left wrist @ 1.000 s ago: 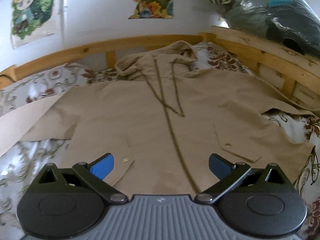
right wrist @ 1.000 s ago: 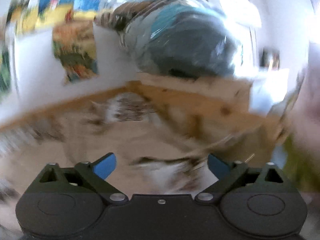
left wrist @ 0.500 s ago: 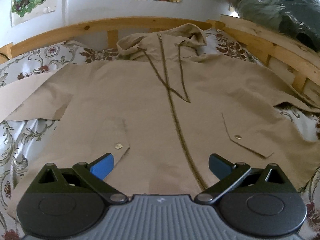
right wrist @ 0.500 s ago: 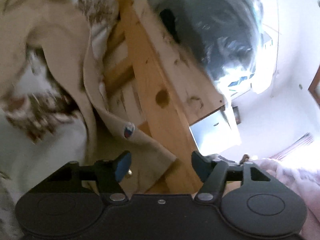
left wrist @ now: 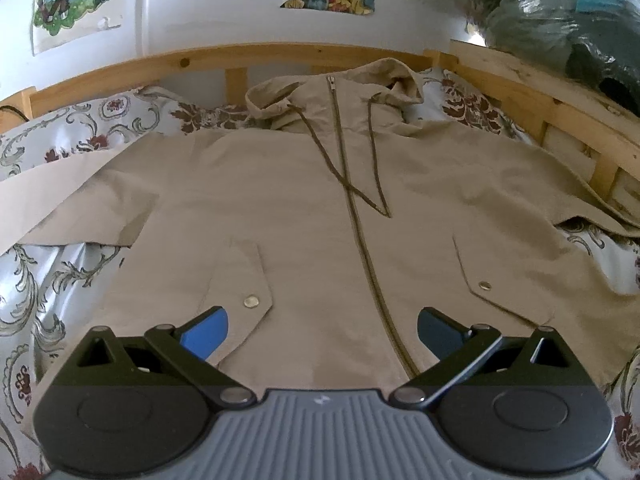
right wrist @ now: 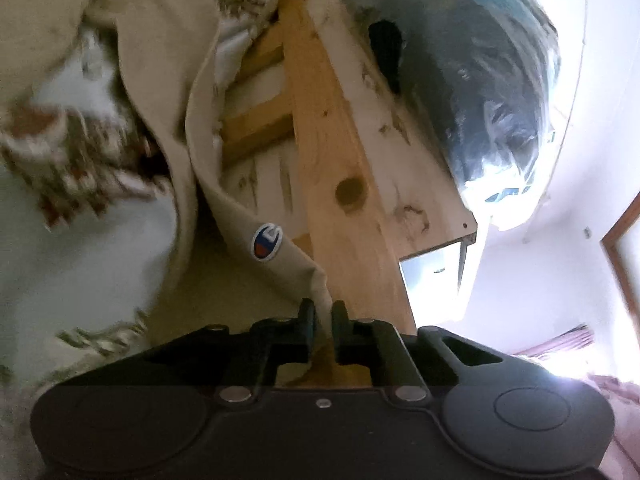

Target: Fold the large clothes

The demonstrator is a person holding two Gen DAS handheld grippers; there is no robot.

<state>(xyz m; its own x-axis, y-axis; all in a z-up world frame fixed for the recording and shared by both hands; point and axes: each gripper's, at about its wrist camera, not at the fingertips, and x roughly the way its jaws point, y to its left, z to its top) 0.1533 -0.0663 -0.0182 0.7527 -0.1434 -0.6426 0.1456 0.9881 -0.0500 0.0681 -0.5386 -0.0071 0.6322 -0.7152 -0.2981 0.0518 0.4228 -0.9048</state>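
Left wrist view: the tan coat (left wrist: 320, 220) lies flat on the bed (left wrist: 52, 280), under the spread left tongs (left wrist: 322, 330). Right tongs (right wrist: 323, 316) have just closed, pinching what looks like the sleeve end (right wrist: 288, 268).

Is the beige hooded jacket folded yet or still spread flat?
Spread flat: the beige hooded jacket lies zipped, front up, sleeves out across the floral bedsheet.
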